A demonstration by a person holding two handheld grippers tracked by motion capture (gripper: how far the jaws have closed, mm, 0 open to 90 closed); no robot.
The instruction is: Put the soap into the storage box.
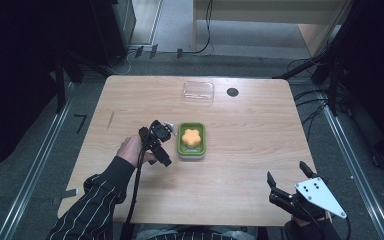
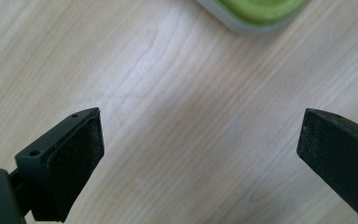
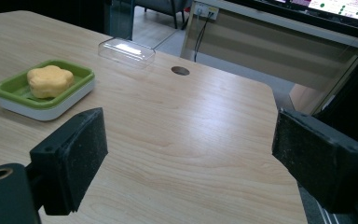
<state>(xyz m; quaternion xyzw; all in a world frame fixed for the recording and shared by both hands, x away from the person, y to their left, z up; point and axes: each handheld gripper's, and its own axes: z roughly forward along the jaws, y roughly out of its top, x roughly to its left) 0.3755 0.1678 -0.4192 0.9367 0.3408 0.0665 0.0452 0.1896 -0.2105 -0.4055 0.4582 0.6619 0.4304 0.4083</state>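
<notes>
From the high view, the left gripper [image 1: 156, 142] sits just beside the green soap dish [image 1: 182, 146] holding a flower-shaped orange soap [image 1: 192, 138], probably poised to reach it; the right gripper [image 1: 287, 181] waits near the table's [image 1: 260, 130] front edge.

The left gripper view shows jaws apart over bare light wood.

In the right gripper view, jaws are apart; a clear lid [image 3: 126, 51] lies beyond the dish, with cables and dim floor beyond.

From where I stand, no writing, label, brand or number can be read anywhere; the screen [image 3: 340, 7] at the far edge of the right gripper view glows with marks too small and blurred to make out
</notes>
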